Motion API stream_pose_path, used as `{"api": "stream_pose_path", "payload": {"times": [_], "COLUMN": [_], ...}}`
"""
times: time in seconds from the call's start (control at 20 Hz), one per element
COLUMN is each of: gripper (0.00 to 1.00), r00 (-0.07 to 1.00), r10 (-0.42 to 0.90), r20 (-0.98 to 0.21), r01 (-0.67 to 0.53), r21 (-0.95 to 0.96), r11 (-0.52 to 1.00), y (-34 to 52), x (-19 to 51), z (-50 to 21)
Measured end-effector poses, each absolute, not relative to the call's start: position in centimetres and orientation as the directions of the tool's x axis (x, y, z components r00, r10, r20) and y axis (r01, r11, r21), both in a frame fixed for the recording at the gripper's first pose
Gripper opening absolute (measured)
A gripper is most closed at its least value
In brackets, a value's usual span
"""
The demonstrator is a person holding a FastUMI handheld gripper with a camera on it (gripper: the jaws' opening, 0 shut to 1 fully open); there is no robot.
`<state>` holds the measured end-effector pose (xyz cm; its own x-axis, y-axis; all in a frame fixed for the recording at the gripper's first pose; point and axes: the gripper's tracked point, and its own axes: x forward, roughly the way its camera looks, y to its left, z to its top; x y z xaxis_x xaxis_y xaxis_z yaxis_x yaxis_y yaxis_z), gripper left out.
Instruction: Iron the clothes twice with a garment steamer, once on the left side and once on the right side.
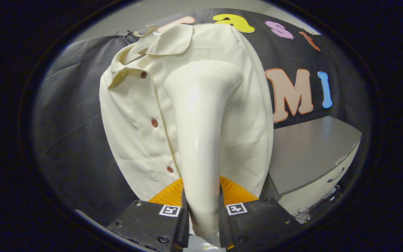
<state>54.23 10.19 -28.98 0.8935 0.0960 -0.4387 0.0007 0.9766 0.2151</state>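
Note:
A cream garment steamer rises from between my fingers, its handle clamped by both of them and its wide head up against the shirt. My gripper is shut on that handle. The cream button-up shirt hangs on a hanger in front of the black cloth wall, with brown buttons running down its placket to the left of the steamer. The steamer head lies over the shirt's right half, close to or touching the fabric; contact cannot be told. An orange part of the gripper shows behind the handle.
A grey-topped white cabinet with drawer handles stands to the right of the shirt. The black cloth wall hangs behind and to the left. The hanger hook sits at the shirt's collar.

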Motion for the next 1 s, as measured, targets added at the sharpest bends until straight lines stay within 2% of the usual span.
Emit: {"api": "stream_pose_path", "payload": {"times": [1.0], "gripper": [0.33], "r00": [0.738], "r10": [0.195], "r20": [-0.647], "r01": [-0.012], "r21": [0.276], "r11": [0.961], "y": [10.8], "x": [48.4], "z": [-45.7]}}
